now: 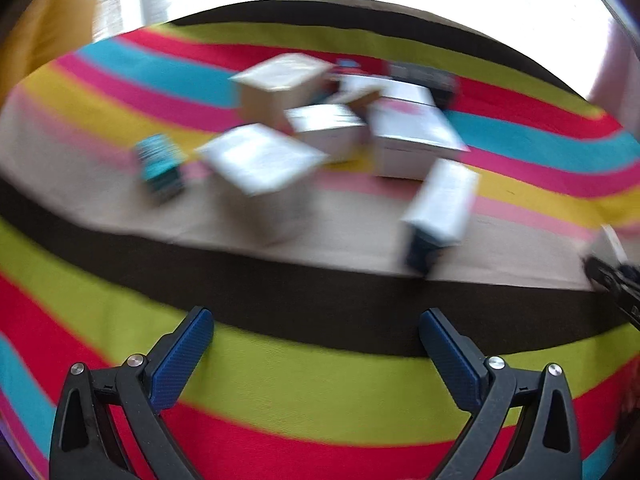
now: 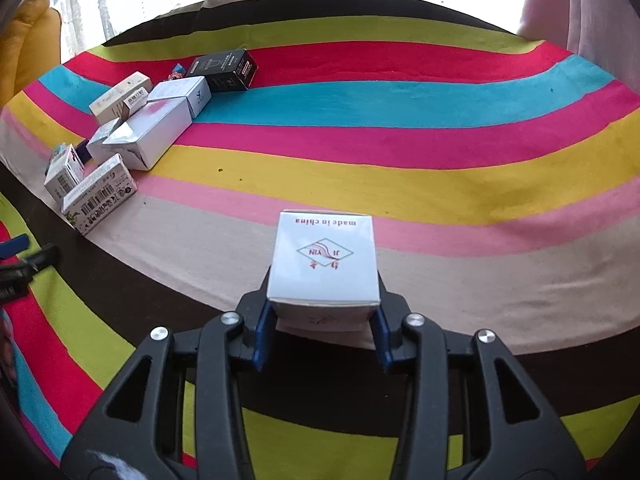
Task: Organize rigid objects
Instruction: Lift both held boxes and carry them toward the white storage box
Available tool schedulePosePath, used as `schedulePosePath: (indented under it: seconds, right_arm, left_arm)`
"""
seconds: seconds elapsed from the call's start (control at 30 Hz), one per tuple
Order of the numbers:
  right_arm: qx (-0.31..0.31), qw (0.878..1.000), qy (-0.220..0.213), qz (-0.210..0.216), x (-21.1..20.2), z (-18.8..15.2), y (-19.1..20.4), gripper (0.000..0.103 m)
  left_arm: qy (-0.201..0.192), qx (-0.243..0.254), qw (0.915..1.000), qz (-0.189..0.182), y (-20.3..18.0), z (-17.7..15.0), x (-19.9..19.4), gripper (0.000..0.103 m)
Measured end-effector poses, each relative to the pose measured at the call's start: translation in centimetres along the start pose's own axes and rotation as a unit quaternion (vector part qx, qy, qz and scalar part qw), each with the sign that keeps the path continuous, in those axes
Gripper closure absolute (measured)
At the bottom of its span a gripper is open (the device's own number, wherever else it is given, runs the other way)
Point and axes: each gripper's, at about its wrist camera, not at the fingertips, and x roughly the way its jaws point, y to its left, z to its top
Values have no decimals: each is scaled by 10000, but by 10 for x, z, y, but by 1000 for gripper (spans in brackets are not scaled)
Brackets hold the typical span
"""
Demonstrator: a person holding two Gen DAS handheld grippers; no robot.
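Note:
My right gripper [image 2: 323,314] is shut on a white box [image 2: 324,260] with red print, its blue pads [image 2: 261,336] pressing both sides, held above the striped cloth [image 2: 400,168]. A cluster of boxes lies at the far left in the right wrist view: a black box [image 2: 224,66], a large white box [image 2: 152,132], a barcode box [image 2: 100,196]. In the blurred left wrist view my left gripper [image 1: 316,316] stands open with nothing between its fingers, short of the same cluster: a tan box [image 1: 280,84], white boxes [image 1: 260,160], a small teal box [image 1: 160,164].
The striped cloth [image 1: 320,392] covers the whole surface. A yellow cushion [image 2: 24,48] lies at the far left and a pale curtain [image 2: 580,8] hangs at the far right. The other gripper's dark tip [image 1: 612,276] shows at the right edge of the left wrist view.

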Motion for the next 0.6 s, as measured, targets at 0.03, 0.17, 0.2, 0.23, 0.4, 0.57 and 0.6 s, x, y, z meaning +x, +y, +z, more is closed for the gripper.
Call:
schedulePosePath:
  seconds: [0.03,0.17,0.2,0.23,0.4,0.57,0.6]
  right_arm:
    - [25,10000,0,35,0,0,0,57]
    - [6,10000,7,33,2,0,2,56]
    - [7,10000,7,35,2,0,1,56]
    - [8,10000,10,36,2,0,2,56]
    - [21,10000,4,47,1,-1,2,56]
    - [43,9999,3,99,1,-2,2,55]
    - [40,9999,3,96,1,-2,2,55]
  left_arm:
    - [27,117,9999,-85,-10,4,3,0]
    - [154,457,9984,-310,-42,32,23,0]
    - [190,508,9979,-342,-46,39,28,0]
    - [219,550,9976,-368,-50,44,31,0]
    - [63,770,9956,-538,-59,53,36,12]
    - [-305,799,9945,-603,-60,26,12,77]
    - [-324,772,9947,-599,-59,21,9,77]
